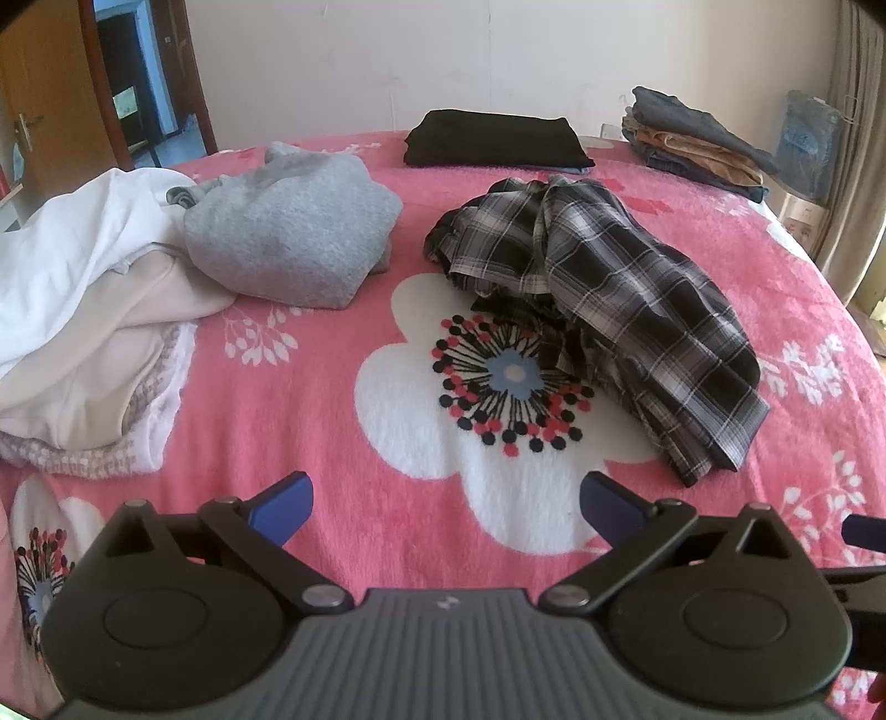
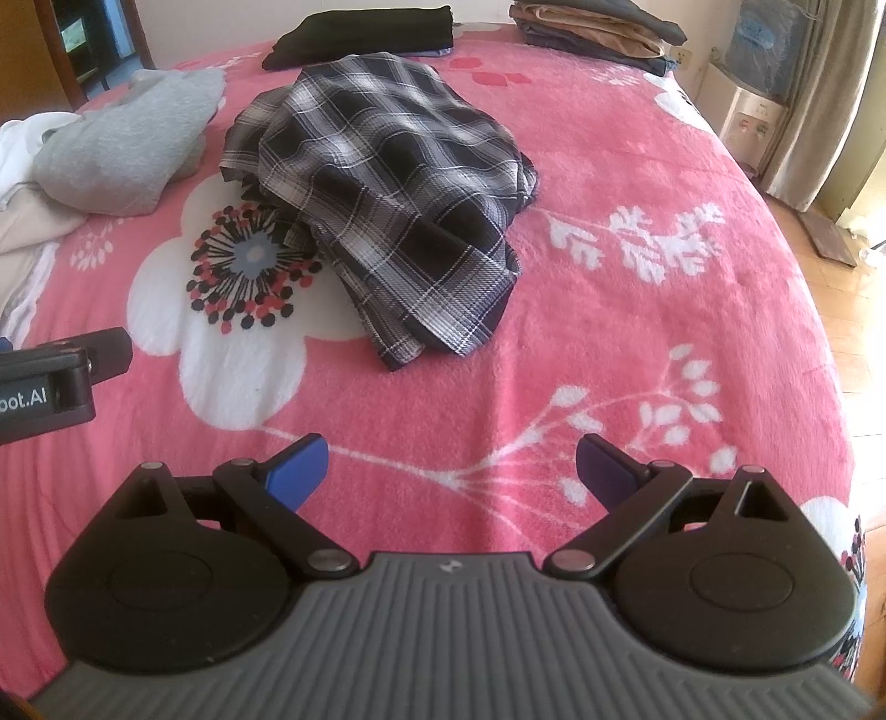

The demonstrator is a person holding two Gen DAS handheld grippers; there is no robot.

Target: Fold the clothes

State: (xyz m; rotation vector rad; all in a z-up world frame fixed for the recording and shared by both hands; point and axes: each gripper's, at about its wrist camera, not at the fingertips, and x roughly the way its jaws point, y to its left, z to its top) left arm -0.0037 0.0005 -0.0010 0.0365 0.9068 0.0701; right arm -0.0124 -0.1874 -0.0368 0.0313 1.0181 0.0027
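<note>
A crumpled black-and-white plaid shirt (image 1: 598, 310) (image 2: 387, 183) lies in a heap on the pink flowered blanket (image 1: 310, 421) (image 2: 637, 354), just past the big white flower. My left gripper (image 1: 446, 507) hovers open over the blanket, short of the shirt, nothing between its blue pads. Likewise open and empty, my right gripper (image 2: 451, 471) sits nearer the shirt's lower right corner. Part of the left gripper's body (image 2: 50, 382) shows at the left edge of the right wrist view.
A grey sweatshirt (image 1: 288, 232) (image 2: 122, 144) and white and cream garments (image 1: 83, 310) lie bunched at the left. A folded black garment (image 1: 495, 138) (image 2: 365, 30) and a stack of folded clothes (image 1: 698, 144) (image 2: 598, 27) sit at the far edge. Curtains (image 2: 825, 99) hang right.
</note>
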